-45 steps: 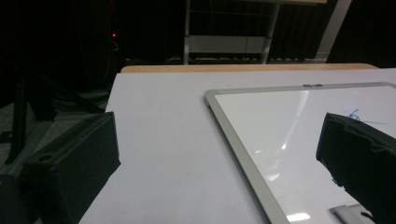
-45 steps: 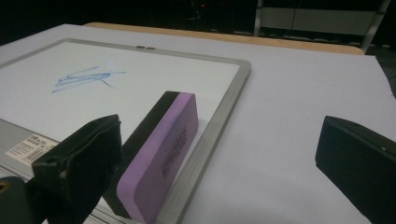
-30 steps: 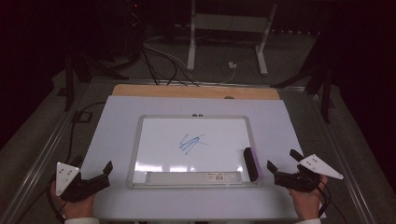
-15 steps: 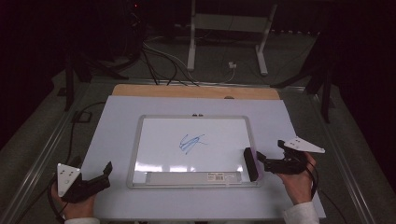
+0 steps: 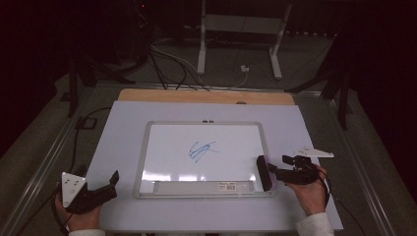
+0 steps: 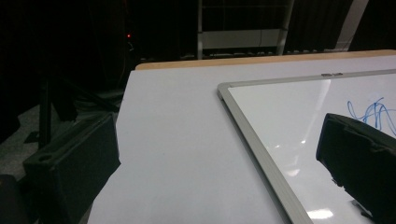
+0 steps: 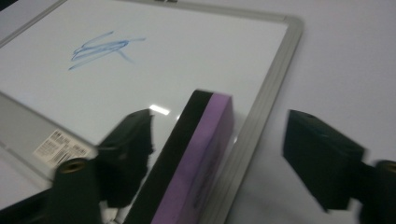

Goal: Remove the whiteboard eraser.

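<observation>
So the right gripper (image 7: 219,154) has its jaws straddling the eraser (image 7: 196,163), one on each side. They've just been closing in on it, but there's a clear gap on the purple side, so they're apart and not clamped on it yet. From the high view the right gripper (image 5: 275,172) comes in level from the right, which makes sense since the eraser (image 5: 263,173) stands on its long edge and can be pinched across its thin width.

The eraser sits at the lower right corner of the whiteboard (image 5: 206,125), right along the inside of the frame, black face toward the board and purple foam toward the frame. My guess is it's about to get picked up to wipe off the blue scribble (image 5: 201,150) in the middle of the board.

The left gripper (image 5: 105,189) is parked at the near left corner of the worktop (image 5: 123,128), jaws apart and holding nothing, well away from the board. Probably just waiting, or ready to steady the board's frame once wiping starts.

The worktop has a pale sheet over it with a wood strip showing along the far edge. The room behind is dark, with cables (image 5: 167,59) on the floor and a white metal stand (image 5: 241,29) at the back.
</observation>
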A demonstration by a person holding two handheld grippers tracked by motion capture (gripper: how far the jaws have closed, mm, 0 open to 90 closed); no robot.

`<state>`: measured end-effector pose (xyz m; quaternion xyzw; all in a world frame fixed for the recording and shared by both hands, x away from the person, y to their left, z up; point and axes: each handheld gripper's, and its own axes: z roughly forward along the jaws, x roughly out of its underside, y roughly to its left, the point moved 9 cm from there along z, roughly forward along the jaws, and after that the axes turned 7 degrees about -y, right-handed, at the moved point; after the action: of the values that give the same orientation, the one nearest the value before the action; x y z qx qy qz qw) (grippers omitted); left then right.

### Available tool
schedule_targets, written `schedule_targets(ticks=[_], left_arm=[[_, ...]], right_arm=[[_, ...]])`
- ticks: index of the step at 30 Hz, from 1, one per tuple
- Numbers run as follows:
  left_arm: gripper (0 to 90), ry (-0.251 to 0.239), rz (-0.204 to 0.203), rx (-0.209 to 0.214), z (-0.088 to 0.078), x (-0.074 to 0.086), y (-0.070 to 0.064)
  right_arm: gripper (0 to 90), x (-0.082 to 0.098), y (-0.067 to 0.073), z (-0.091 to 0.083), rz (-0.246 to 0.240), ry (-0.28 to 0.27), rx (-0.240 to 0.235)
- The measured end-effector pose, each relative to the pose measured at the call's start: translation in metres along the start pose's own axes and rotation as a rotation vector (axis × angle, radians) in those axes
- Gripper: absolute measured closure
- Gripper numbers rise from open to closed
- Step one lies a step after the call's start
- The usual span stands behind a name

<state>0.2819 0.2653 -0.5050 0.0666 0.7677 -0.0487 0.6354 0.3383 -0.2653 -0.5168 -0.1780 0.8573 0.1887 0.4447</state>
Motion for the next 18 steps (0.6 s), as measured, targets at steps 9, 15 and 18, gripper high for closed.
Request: schedule_targets(ticks=[9,15,18], left_arm=[[0.2,0.003,0.0,-0.003,0.0,0.001,0.0],[0.2,0.004,-0.001,-0.001,0.001,0.001,0.0],[0.2,0.006,0.001,-0.002,0.001,0.001,0.0]], right_arm=[[57.0,0.018,0.007,0.005,0.031,0.056,-0.029],[64.6,0.021,0.01,0.005,0.062,0.058,-0.048],[63.1,0.021,0.011,0.006,0.07,0.061,-0.045]])
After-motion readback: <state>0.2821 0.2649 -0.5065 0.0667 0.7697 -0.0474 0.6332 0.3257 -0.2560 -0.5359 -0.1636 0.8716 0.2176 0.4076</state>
